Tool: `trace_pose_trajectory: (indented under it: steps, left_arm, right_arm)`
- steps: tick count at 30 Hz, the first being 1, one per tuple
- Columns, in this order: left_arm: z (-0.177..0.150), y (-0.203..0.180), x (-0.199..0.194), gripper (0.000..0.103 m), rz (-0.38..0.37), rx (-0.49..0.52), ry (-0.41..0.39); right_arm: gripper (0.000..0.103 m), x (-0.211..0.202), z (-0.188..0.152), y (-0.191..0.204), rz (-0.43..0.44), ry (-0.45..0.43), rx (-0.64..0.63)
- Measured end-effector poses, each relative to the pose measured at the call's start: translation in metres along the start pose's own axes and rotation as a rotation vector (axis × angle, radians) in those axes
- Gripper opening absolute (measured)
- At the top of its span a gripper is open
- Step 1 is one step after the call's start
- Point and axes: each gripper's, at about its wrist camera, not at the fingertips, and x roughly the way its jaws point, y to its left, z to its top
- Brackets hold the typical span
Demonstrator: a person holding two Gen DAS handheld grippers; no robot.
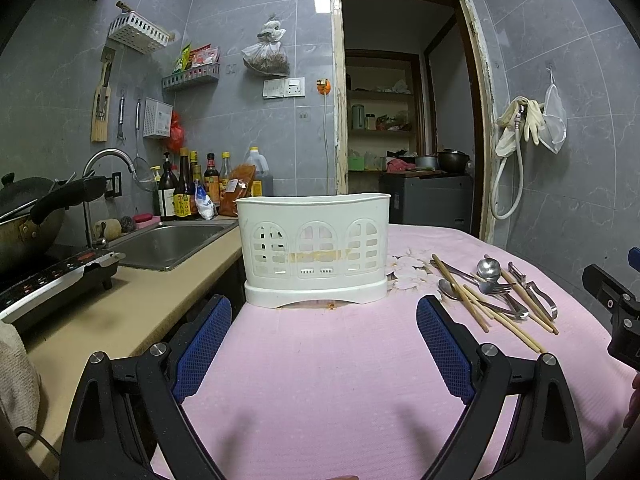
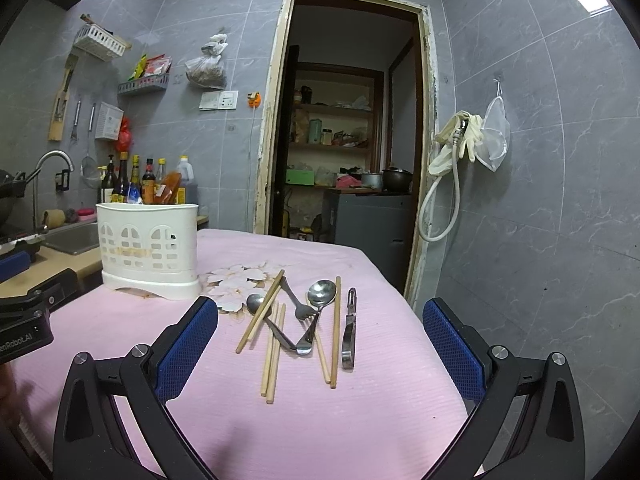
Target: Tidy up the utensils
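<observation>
Left gripper (image 1: 324,312) and right gripper (image 2: 320,316) were spread wide, empty, facing the caddy (image 1: 314,248) and the loose utensils (image 2: 300,320).

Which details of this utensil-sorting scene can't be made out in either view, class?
- Inside of the white utensil holder: both wrist views look at its front wall; the rim hides contents and compartments.
- Exact chopstick count: they overlap the spoons in both views.
- Left gripper's handle: cut off at the left wrist view's bottom edge.
</observation>
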Motion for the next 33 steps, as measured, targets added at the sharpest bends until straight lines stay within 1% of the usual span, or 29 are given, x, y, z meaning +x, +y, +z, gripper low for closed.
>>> trace_pose_trajectory:
  steps: [4, 33]
  left_arm:
    - [0.0002, -0.0002, 0.0002, 0.091, 0.001, -0.001, 0.001]
    - [0.0002, -0.0003, 0.0008, 0.091, 0.000, -0.001, 0.005]
  right_arm:
    - [0.103, 0.0026, -0.0020, 0.0060, 0.001, 0.000, 0.000]
    - [0.103, 0.0028, -0.0014, 0.0036, 0.003, 0.005, 0.001]
